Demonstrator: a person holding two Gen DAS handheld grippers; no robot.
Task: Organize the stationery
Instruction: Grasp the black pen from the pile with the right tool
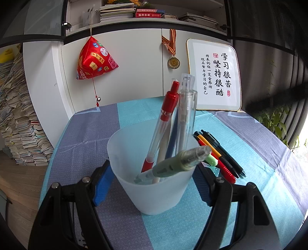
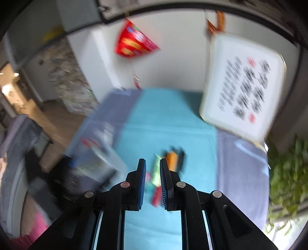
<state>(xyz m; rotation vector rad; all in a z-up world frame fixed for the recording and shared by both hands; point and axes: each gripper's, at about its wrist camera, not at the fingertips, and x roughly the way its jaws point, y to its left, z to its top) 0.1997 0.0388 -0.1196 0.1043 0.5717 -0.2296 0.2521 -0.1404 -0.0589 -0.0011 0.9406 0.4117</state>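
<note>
On the tabletop (image 1: 80, 134), the left tool (image 1: 154, 173) clamps a frosted cup (image 1: 154, 188) of pens (image 1: 165, 123); the right tool (image 2: 153, 163) hangs narrow and empty above loose pens (image 2: 173, 157).

1. The setting was a home study room: white cabinets (image 1: 119, 63) carried an open shelf of stacked books (image 1: 117, 12).
2. A tall pile of worn workbooks (image 1: 21, 123) stood on the wooden floor (image 1: 21, 184).
3. A framed calligraphy panel (image 1: 213, 75), a medal (image 1: 173, 62) and a red hanging ornament (image 1: 95, 60) decorated the cabinet front.
4. A cloth-covered bench (image 1: 92, 134) held pens (image 1: 221, 153).
</note>
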